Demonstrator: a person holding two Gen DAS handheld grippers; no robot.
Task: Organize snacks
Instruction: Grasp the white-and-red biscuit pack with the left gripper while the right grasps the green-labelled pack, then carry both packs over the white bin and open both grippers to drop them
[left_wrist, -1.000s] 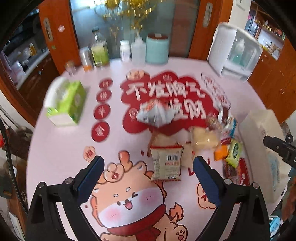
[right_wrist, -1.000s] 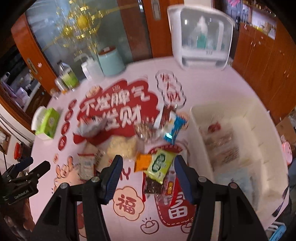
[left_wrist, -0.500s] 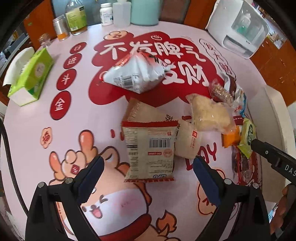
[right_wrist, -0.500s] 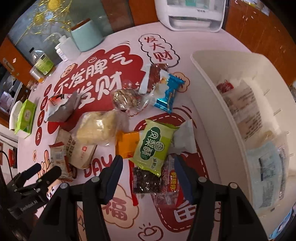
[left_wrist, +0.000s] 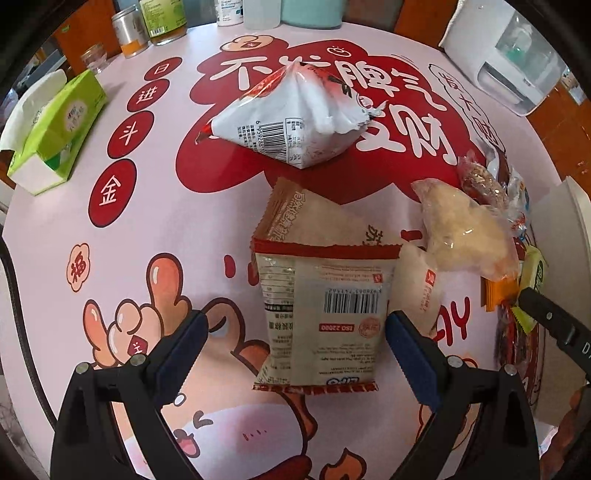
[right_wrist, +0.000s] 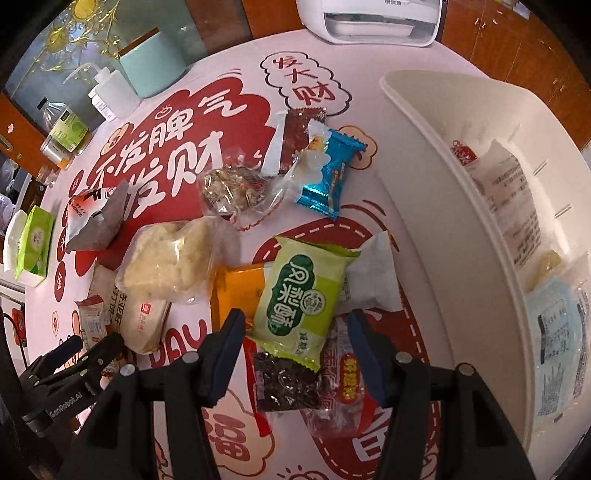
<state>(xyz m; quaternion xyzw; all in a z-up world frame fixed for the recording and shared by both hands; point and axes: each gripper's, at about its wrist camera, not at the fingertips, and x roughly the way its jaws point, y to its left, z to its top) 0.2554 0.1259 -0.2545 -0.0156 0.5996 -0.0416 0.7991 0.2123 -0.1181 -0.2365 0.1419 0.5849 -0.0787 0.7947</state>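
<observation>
My left fingers (left_wrist: 295, 341) stand wide, straddling the barcode-side snack packet (left_wrist: 319, 314) lying flat at the desk's (left_wrist: 166, 229) near edge, ready to close. My right fingers (right_wrist: 295, 349), also wide, bracket the green pastry packet (right_wrist: 304, 299). Only the right view shows the white bin's (right_wrist: 458, 206) interior, already holding packets.

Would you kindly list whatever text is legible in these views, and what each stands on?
"ISO 22000": beige snack packet.
"发大财": tablecloth.
"福": tablecloth, near edge.
"凤梨酥": green packet.
"GenRobot.AI": left tool.
Barcode digits and fine print on packets: too small.
</observation>
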